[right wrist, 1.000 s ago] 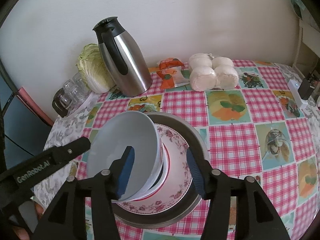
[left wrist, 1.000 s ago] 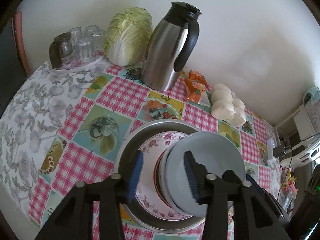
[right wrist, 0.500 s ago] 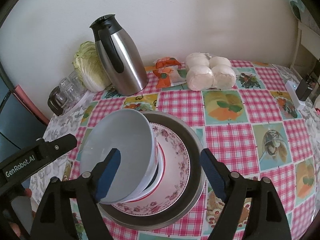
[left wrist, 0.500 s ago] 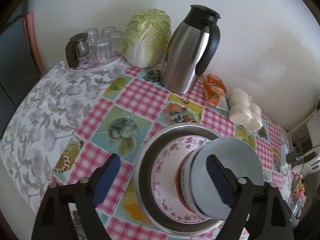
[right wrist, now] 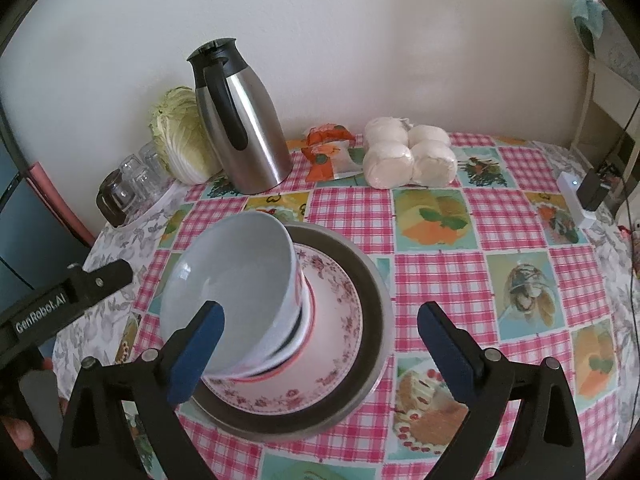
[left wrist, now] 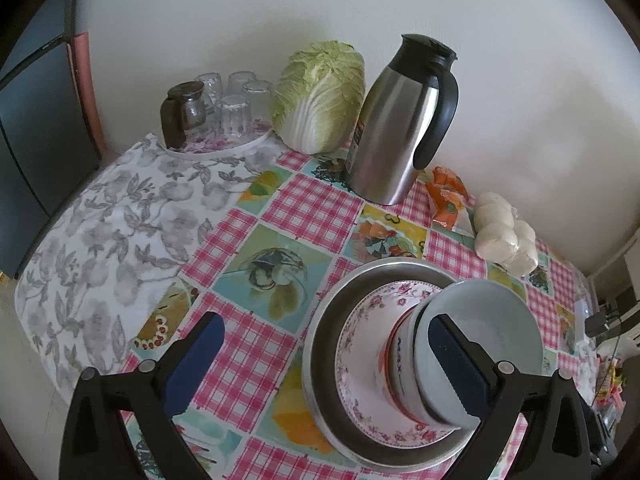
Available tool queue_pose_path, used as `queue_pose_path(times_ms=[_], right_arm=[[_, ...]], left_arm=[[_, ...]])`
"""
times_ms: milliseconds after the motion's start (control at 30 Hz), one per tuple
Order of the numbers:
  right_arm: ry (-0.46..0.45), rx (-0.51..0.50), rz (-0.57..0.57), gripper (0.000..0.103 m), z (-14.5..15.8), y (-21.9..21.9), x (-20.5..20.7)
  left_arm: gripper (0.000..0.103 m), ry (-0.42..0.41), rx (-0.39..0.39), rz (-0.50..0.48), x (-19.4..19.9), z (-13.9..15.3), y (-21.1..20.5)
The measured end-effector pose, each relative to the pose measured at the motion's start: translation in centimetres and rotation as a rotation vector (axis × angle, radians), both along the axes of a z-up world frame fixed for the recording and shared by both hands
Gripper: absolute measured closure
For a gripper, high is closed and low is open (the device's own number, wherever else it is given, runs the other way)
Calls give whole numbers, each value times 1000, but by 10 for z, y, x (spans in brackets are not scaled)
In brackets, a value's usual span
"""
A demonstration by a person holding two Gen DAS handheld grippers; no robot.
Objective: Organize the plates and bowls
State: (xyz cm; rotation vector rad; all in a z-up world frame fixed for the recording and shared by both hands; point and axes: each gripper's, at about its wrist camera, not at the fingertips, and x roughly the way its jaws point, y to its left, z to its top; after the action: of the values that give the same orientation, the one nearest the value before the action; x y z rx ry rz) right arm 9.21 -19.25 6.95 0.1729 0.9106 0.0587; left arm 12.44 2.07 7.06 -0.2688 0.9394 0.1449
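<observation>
A stack stands on the checked tablecloth: a metal pan (left wrist: 320, 344) (right wrist: 372, 304) holds a floral plate (left wrist: 360, 344) (right wrist: 336, 324), and on that sit nested bowls with a white bowl (left wrist: 484, 332) (right wrist: 232, 280) on top. My left gripper (left wrist: 324, 364) is open and empty, its right finger in front of the bowls. My right gripper (right wrist: 320, 348) is open and empty above the stack, its left finger in front of the white bowl. The left gripper's body (right wrist: 64, 304) shows at the left of the right wrist view.
At the back stand a steel thermos jug (left wrist: 400, 124) (right wrist: 244, 120), a cabbage (left wrist: 320, 96), a tray of upturned glasses (left wrist: 216, 108), an orange packet (right wrist: 328, 152) and a bag of white buns (right wrist: 408, 152). A white power strip (right wrist: 576, 200) lies at the table's right edge.
Both grippers opened wide and drew back from the white bowl, which stays on the stack. The left gripper shifted left.
</observation>
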Motion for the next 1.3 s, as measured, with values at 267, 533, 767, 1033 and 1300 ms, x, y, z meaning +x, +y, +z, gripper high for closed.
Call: queue_pose_path(times_ms=[267,533,767,1033,1300], right_arm=[[-12,-26,-20,5,3,-12,-23],[-13,-48,-27,5,1,-14,-43],[37,-59,-30,5,-16,-14,-53],[103,-95,-23,5,-41,-11,-59],[147,-107,-34,5,-52,-12,-63]], left_arm=[[0,14,17,-38,-24,-10,-3],[0,29,98,-64,-47,-18,-6],[0,66,110,-101,-60,-35,-5],[0,127,142,-186,-66,-60,-11],[0,165,198,-227,-63,-76,-15]])
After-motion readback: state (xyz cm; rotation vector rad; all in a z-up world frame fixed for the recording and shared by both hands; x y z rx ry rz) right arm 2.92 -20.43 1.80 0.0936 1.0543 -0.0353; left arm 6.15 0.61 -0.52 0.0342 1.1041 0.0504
